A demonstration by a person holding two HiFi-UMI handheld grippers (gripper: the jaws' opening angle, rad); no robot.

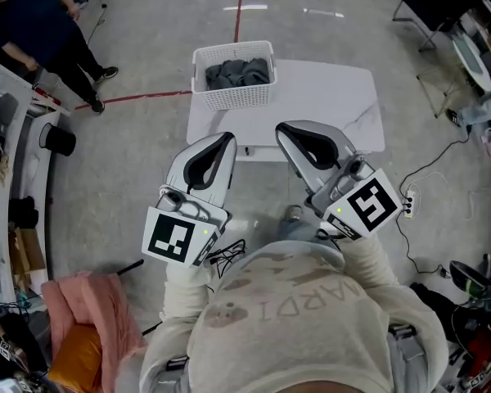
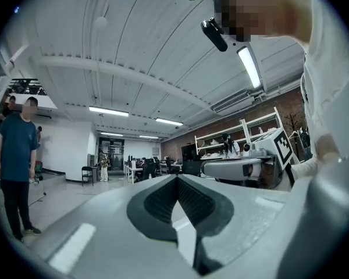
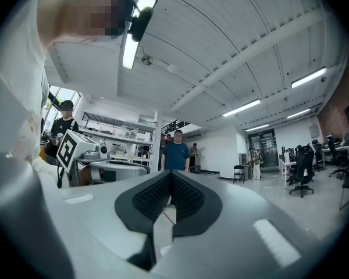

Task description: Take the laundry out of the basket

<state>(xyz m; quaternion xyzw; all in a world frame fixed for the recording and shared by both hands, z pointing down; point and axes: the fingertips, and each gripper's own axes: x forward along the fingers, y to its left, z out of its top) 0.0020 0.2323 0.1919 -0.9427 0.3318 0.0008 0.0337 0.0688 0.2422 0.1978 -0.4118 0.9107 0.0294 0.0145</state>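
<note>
A white slatted basket (image 1: 233, 76) stands on the far left corner of a white table (image 1: 327, 105), with dark grey laundry (image 1: 237, 74) bunched inside it. My left gripper (image 1: 227, 137) and right gripper (image 1: 283, 128) are held close to my chest, short of the table's near edge, well apart from the basket. Both are shut with nothing between their jaws. In the left gripper view the left gripper (image 2: 177, 178) points level across the room, and so does the right gripper (image 3: 170, 173) in its own view. Neither gripper view shows the basket.
A person in dark clothes (image 1: 41, 31) stands at the far left by shelving. A red floor line (image 1: 139, 98) runs to the table. A pink cloth (image 1: 90, 309) lies at lower left. Cables and a power strip (image 1: 409, 203) lie to the right.
</note>
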